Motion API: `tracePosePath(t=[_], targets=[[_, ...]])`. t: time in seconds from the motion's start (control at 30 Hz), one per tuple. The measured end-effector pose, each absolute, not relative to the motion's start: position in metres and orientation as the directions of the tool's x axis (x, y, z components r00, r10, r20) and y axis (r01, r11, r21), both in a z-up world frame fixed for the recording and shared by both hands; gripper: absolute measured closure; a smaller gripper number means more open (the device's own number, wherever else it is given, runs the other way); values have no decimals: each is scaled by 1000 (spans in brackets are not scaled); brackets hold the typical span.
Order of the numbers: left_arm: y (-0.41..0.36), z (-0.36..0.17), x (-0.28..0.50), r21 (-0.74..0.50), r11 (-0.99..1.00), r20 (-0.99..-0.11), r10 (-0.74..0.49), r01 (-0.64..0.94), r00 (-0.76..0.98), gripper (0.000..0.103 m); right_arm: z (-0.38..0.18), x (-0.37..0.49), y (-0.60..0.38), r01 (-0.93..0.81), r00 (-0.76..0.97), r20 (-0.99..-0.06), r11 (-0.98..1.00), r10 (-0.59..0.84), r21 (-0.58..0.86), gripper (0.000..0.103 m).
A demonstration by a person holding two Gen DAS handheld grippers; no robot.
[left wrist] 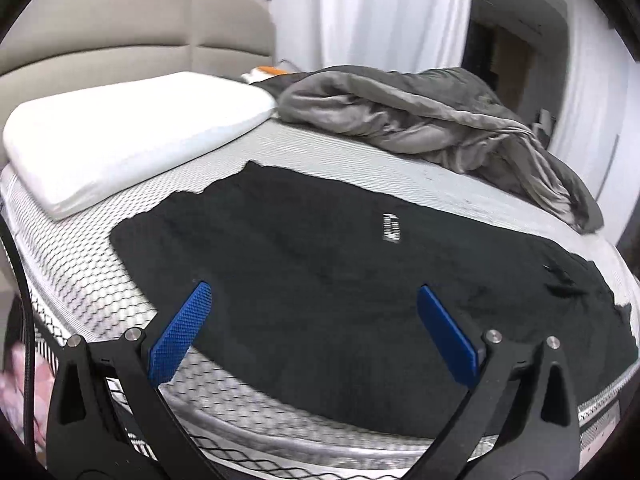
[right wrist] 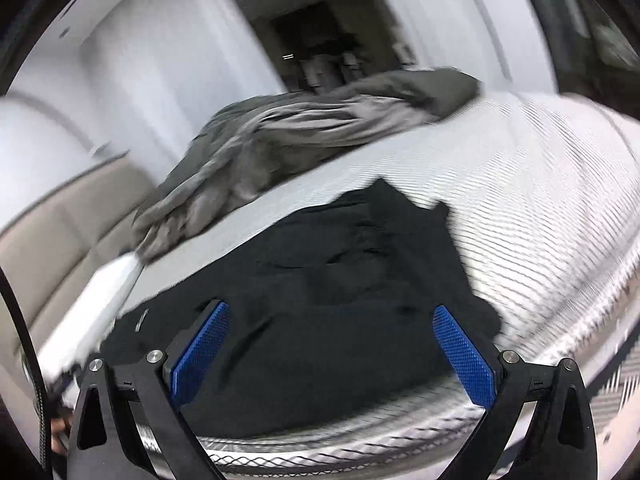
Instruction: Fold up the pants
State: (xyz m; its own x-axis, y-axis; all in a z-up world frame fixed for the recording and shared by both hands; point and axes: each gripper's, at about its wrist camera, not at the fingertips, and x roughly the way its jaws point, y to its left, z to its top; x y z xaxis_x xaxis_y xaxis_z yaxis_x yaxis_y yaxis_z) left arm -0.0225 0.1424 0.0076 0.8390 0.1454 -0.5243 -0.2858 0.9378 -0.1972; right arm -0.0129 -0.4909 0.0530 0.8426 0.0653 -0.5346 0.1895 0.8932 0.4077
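Black pants [left wrist: 320,264] lie spread flat on the bare mattress [left wrist: 92,280], with a small white label [left wrist: 392,228] on top. My left gripper [left wrist: 312,300] is open and empty, hovering over the near edge of the pants, blue pads [left wrist: 180,336] wide apart. In the right wrist view the same pants [right wrist: 340,280] show with some wrinkles. My right gripper [right wrist: 332,320] is open and empty above their near edge. That view is blurred by motion.
A white pillow [left wrist: 128,136] lies at the left by the beige headboard [left wrist: 120,28]. A crumpled grey blanket [left wrist: 432,120] lies behind the pants, also in the right wrist view [right wrist: 300,136]. White curtains [left wrist: 392,12] hang behind. The mattress edge [left wrist: 320,440] runs just below the grippers.
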Motion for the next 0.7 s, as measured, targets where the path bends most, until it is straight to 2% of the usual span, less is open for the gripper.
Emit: tracePosePath(t=[0.1, 0.2, 0.23, 0.3, 0.37, 0.43, 0.5, 0.57, 0.63, 0.7], targets=[[152, 1, -21, -190, 934, -540, 158, -303, 826, 1, 34, -18, -522, 281, 816, -576, 832, 56, 478, 2], [150, -4, -18, -172, 940, -548, 158, -295, 821, 1, 7, -13, -545, 322, 786, -609, 768, 109, 553, 8], [147, -4, -15, -165, 942, -551, 158, -292, 820, 1, 0, -9, -550, 330, 779, -615, 753, 123, 569, 13], [140, -6, -10, -151, 946, -553, 159, -286, 818, 1, -16, 3, -561, 341, 770, -617, 715, 160, 610, 30], [131, -7, -5, -146, 948, -558, 159, -284, 815, 1, -23, 11, -564, 371, 751, -639, 696, 164, 615, 55], [127, -7, -2, -144, 949, -557, 157, -282, 815, 1, -6, 14, -557, 330, 769, -625, 755, 133, 567, 76], [123, -7, 0, -143, 949, -559, 157, -281, 814, 1, 11, 7, -552, 310, 788, -612, 814, 68, 490, 80], [119, -7, 3, -146, 951, -565, 147, -273, 812, 1, 10, 1, -554, 346, 761, -648, 826, 30, 445, 80], [114, -7, 5, -141, 954, -566, 141, -265, 812, 1, -10, 7, -564, 395, 671, -742, 840, 12, 371, 71], [109, -7, 7, -133, 957, -566, 139, -257, 812, 1, -12, 2, -571, 395, 673, -739, 827, 35, 399, 61]])
